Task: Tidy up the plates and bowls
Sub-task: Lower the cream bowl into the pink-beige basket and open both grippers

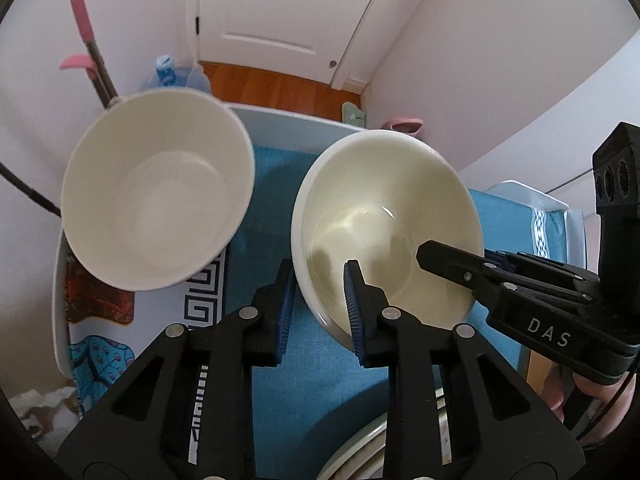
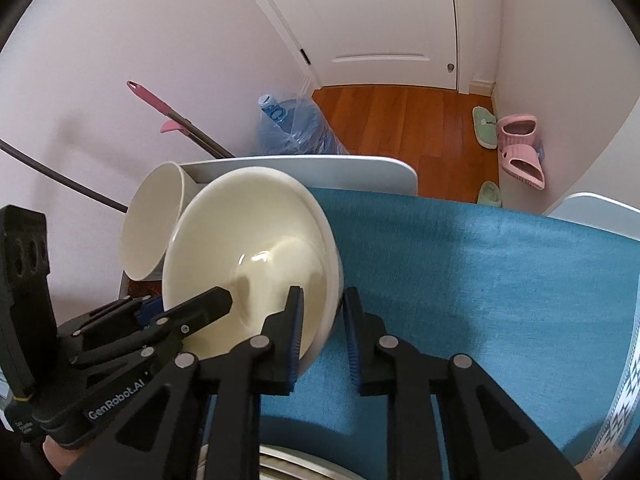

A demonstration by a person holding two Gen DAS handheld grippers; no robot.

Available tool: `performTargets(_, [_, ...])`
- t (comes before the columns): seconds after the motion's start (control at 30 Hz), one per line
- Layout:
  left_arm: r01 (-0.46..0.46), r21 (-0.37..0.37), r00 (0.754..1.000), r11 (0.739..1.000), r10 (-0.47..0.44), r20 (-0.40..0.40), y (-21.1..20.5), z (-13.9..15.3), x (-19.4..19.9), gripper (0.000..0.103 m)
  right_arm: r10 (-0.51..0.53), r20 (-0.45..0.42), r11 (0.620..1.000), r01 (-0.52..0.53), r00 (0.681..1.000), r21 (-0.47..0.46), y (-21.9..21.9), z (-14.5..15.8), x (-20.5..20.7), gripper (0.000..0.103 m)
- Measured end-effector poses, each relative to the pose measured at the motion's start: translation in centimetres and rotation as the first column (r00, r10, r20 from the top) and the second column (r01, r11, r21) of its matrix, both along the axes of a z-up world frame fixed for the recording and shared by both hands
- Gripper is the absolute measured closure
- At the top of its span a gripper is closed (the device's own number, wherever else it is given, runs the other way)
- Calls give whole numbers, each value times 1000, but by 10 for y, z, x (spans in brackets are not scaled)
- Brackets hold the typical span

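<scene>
A cream glazed bowl point(image 1: 384, 216) point(image 2: 248, 240) sits on the blue cloth point(image 1: 272, 184) point(image 2: 480, 280), tilted in the right wrist view. My left gripper point(image 1: 320, 312) point(image 2: 176, 308) is shut on its near-left rim, one pad inside the bowl and one outside. On the opposite side my right gripper point(image 2: 324, 332) point(image 1: 472, 258) is shut on the rim in the same way. Left of the cream bowl stands a taller white bowl point(image 1: 160, 192) point(image 2: 152, 224), free of both grippers.
A metal-rimmed dish point(image 1: 360, 452) point(image 2: 300, 456) lies just below the grippers. The cloth covers a white table point(image 1: 288, 124) point(image 2: 360, 168). Beyond its far edge are a mop handle point(image 1: 86, 40), a water bottle point(image 2: 292, 128) and slippers point(image 2: 520, 148) on the wooden floor. A hand point(image 1: 600, 396) holds the right gripper.
</scene>
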State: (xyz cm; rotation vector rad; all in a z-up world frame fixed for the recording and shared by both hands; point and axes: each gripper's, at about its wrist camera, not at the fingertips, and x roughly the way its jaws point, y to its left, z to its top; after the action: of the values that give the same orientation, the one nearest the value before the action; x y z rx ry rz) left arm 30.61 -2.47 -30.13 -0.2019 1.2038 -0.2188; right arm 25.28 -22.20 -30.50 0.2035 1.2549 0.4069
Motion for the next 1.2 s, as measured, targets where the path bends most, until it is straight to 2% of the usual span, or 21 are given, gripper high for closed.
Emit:
performTargets(0.3, [34,14,997,999,-35,66,-29,50,-18,81,-30,49,999,30,998,20,-32,37,-22,86])
performTargets(0.43, [56,10,994,998,-56,98,-57,78,-35,81,-48,89,999,46,995,23,-61,64,-42,86])
performTargets(0.63, [109,13,986,994,-110,128,-123,105,-70,81,-82,154,997,83,985,-1,-116,98,-82,86])
performTargets(0.87, [167,-7,976,986,-164,144,-200,111,-115,81,-135,185,990,141,973,-18,-186,113,-134,86])
performTargets(1.03, [207,-16,971,978,-204,126,-250,103,-145,81,-167,167,984,175,972,-37,-233,107,-165,86])
performTargets(1.07, [220,-14,965,975,-215,150,-258,101,-149,81,-172,162,983,181,972,-43,-242,104,-172,86])
performTargets(1.2, [254,-21,962,967,-251,108,-287,81,-166,81,-194,137,977,204,971,-65,-269,91,-192,86])
